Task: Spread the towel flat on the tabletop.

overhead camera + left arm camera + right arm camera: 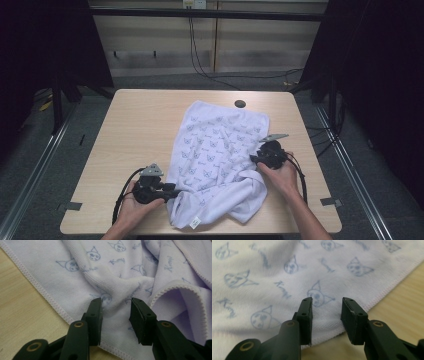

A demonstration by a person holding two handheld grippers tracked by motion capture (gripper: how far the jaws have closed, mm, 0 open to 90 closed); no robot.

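Note:
A white towel (220,145) printed with small blue cat faces lies crumpled on the wooden table (140,125), its near end bunched up. My left gripper (176,191) lies at the towel's near left edge. In the left gripper view its jaws stand apart (116,303) on either side of a raised fold of towel (117,287), and the pads do not press on it. My right gripper (255,159) is at the towel's right edge. Its jaws (327,302) are open just over the hemmed border (384,291), with flat cloth under them.
A dark round hole (240,104) sits in the table just beyond the towel's far end. A small label (195,222) hangs at the towel's near corner by the front edge. Bare wood (402,307) lies right of the hem. Black cables (200,60) run across the floor behind.

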